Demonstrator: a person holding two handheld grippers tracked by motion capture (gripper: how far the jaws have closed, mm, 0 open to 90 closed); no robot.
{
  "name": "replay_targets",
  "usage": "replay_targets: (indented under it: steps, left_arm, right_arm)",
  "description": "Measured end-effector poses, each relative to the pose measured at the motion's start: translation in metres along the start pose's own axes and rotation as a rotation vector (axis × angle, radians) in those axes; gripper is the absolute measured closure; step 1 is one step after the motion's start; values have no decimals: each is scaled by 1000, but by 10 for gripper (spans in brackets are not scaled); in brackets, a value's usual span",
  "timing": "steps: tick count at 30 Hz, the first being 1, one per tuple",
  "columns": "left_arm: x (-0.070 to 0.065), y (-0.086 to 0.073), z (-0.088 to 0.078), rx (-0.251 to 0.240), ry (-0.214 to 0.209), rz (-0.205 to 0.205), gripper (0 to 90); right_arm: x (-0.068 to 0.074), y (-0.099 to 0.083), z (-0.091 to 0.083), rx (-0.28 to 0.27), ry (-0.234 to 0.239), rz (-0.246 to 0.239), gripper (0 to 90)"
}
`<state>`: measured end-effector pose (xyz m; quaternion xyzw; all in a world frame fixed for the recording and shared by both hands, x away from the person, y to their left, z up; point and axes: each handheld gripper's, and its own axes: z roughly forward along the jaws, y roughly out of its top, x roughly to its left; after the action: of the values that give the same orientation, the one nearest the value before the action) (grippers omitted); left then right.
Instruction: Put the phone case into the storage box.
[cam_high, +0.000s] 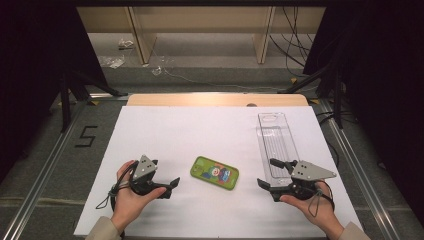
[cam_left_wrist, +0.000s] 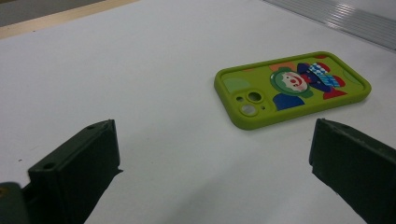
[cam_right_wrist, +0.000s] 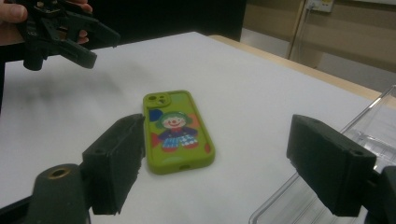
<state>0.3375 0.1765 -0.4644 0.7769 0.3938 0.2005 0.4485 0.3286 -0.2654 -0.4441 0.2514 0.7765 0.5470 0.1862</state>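
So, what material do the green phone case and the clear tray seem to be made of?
Green phone case: probably soft silicone or rubbery plastic, matte, with rounded edges and a glossy printed clown picture. Clear tray: likely hard transparent plastic; the white sheet shows through it and its ribs catch light.

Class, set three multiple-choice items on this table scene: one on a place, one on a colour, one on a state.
1. The phone case lies
A. between the two grippers
B. in the clear tray
C. on the floor

2. The case's rim is
A. red
B. green
C. black

3. The left gripper is
A. shut on the case
B. shut and holding nothing
C. open

Key: 1 A, flat on the white sheet between them; 2 B, lime green border; 3 C, jaws wide apart, nothing between.
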Motion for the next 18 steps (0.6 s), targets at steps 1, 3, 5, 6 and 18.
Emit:
replay_targets:
  steps: [1,3,5,6,18]
  left_arm:
    - [0,0,0,0,0,0,14]
    - [0,0,0,-1,1,2,15]
    - [0,0,-1,-2,2,0,16]
    - [0,0,-1,-2,2,0,16]
    - [0,0,0,-2,7,-1,21]
  right_arm:
    - [0,0,0,-2,-2,-1,208]
    - [0,0,0,-3,-2,-1,209]
    - [1,1,0,-3,-2,0,213]
    - [1,1,0,-4,-2,0,214]
    - [8,12,12,18,-10,-41,560]
